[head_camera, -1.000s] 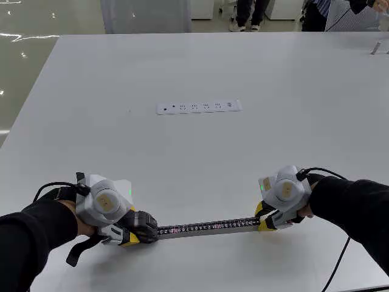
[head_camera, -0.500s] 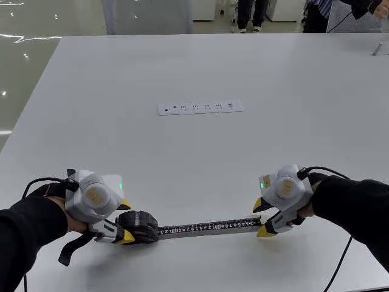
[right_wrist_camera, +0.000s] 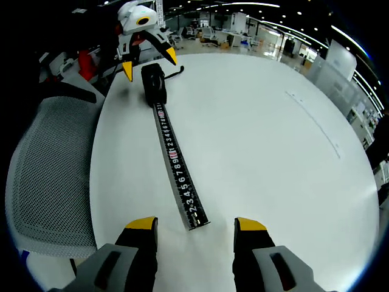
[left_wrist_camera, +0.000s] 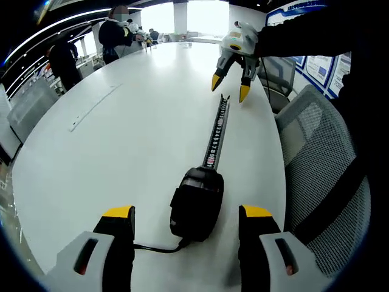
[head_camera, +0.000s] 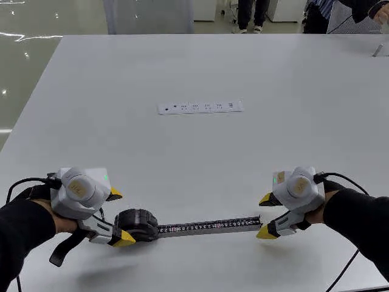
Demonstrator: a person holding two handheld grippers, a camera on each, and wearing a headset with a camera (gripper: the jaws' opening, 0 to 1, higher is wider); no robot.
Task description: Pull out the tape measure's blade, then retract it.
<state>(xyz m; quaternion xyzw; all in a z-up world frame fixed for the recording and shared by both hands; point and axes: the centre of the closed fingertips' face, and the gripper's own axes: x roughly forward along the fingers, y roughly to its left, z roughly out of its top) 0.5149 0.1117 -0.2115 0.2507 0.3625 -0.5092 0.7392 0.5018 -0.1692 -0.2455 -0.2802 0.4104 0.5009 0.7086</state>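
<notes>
On the white bench [head_camera: 200, 67], left tongs [head_camera: 120, 216] and right tongs [head_camera: 265, 215] are both released. The black rounded tape measure [head_camera: 136, 224] seems solid, so grip its sides; the thin numbered blade [head_camera: 209, 227] is likely springy.

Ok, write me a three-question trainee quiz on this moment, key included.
1. True or false: the right gripper is clamped on the tip of the blade.
2. Multiple choice: the jaws of the left gripper are A) shut on the case, B) open, C) shut on the blade.
3. Fill in: the blade is pulled out of the case and lies flat on the ___.
Key: 1 false, its jaws are open and the tip lies just ahead of them. 2 B. 3 table.
</notes>
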